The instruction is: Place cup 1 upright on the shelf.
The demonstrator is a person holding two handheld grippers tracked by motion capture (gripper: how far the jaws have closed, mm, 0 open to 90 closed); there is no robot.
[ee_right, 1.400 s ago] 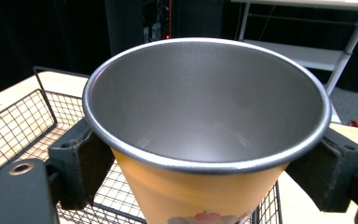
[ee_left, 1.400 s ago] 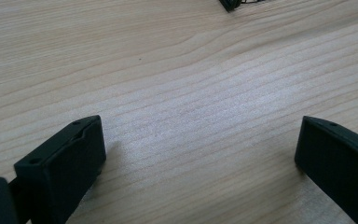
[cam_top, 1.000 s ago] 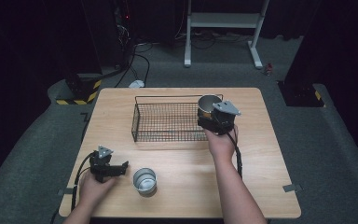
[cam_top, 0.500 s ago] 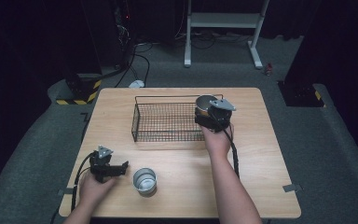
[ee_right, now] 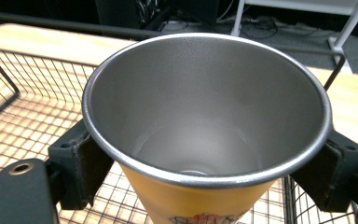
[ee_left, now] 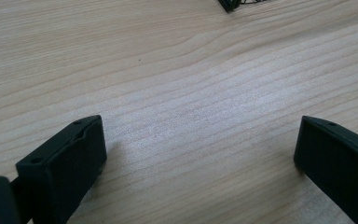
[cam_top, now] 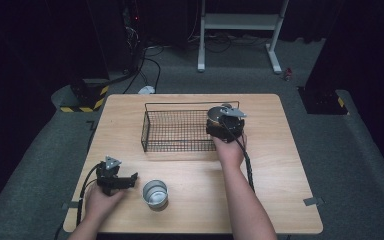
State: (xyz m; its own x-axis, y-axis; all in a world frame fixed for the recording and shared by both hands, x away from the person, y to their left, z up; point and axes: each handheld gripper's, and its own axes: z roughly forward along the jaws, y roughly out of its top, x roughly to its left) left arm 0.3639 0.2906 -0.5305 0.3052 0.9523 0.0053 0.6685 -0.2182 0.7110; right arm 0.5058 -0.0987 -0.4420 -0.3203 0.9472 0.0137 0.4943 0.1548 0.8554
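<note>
Gripping a tapered cup (ee_right: 205, 140) — brushed steel inside, orange outer wall with a small unreadable print low down — right gripper (cam_top: 224, 125), jaws clamped on both flanks, above the right end of the black wire basket (cam_top: 180, 131). Resting near the basket's front-left on pale grained wood table (cam_top: 275, 200), left gripper (cam_top: 116, 180), jaws wide apart, nothing between. Beside it, a short steel cup (cam_top: 155, 193) — upright, bare boards around.

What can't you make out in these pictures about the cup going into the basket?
- Orange cup: its base is cut off by the bottom edge of the right gripper view; the printed design is barely visible.
- High view: the right gripper covers the cup.
- Wire basket: whether the cup touches its floor is hidden.
</note>
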